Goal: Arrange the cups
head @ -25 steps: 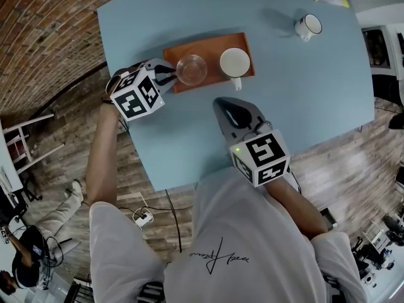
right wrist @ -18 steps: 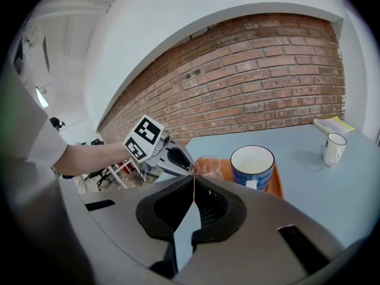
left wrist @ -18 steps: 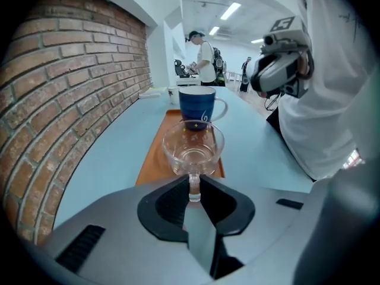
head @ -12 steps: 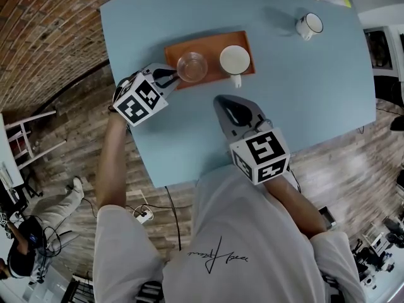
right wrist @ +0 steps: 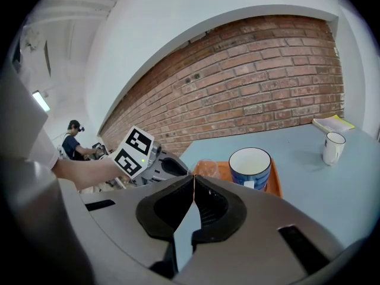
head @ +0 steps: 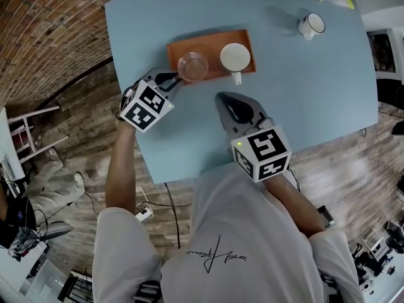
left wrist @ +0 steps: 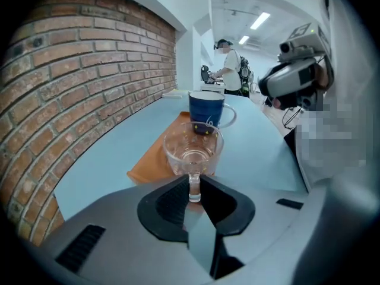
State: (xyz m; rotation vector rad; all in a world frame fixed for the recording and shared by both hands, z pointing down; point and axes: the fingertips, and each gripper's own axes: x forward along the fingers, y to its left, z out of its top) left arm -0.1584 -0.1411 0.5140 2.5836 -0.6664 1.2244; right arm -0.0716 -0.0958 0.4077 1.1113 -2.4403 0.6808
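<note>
On orange tray (head: 211,45), upright glass cup (head: 192,67), handle (left wrist: 194,186) toward left hand-held gripper (head: 171,78) grasping it; right hand-held gripper (right wrist: 193,183) clenched.

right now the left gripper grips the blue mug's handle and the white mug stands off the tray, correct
No. The left gripper grips the handle of the glass cup, not the blue mug, which stands free behind it; the left gripper view shows this. The white mug does stand off the tray.

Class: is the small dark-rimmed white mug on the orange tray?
No, the white mug stands on the blue table, apart from the orange tray.
</note>
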